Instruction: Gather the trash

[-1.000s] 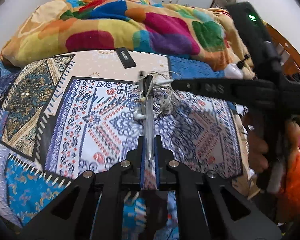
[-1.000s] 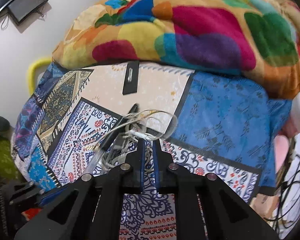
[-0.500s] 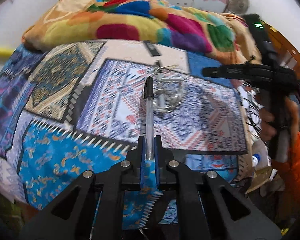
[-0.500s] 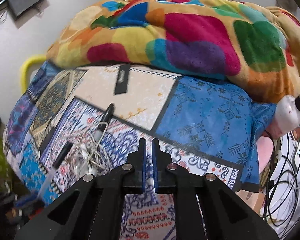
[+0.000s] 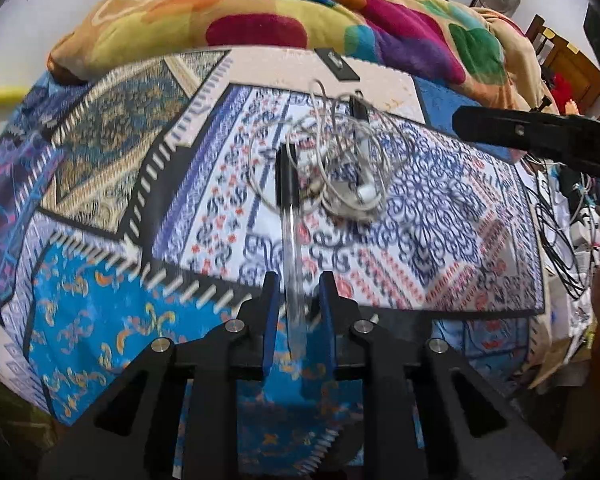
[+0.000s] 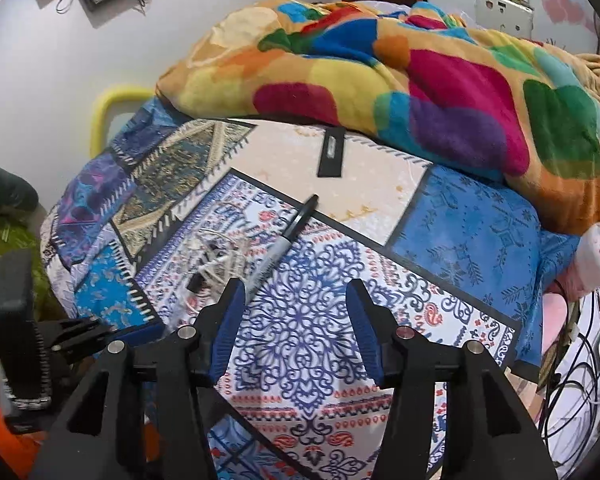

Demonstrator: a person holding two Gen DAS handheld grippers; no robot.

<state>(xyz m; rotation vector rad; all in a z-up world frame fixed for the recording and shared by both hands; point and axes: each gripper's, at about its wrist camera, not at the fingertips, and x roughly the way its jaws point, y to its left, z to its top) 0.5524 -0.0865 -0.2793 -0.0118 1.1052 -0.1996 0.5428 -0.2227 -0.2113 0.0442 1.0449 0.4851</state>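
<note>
A: Where's the trash right now?

B: A clear pen with a black cap (image 5: 289, 216) sits between the fingers of the left gripper (image 5: 298, 304), above the near edge of the bed (image 5: 100, 184). The fingers are parted on either side of the barrel, with a visible gap, so they look released rather than clenched on it. The blur suggests the pen may be slipping.

A: And the rest?

B: A tangle of white cable (image 5: 340, 168) lies in the middle of the patchwork bedspread, a black marker (image 6: 288, 240) just beside it, and a flat black strip (image 6: 331, 152) farther back, near the colourful blanket (image 6: 400, 80).

A: The other hand?

B: The right gripper (image 6: 296, 312) hangs over the bedspread with its fingers spread wide, grasping nothing.

A: What could go wrong?

B: I'd judge the pen could fall off the near edge and roll out of sight, since nothing pinches it. Later, a grab at the cable could snag a loop and drag the marker along.
</note>
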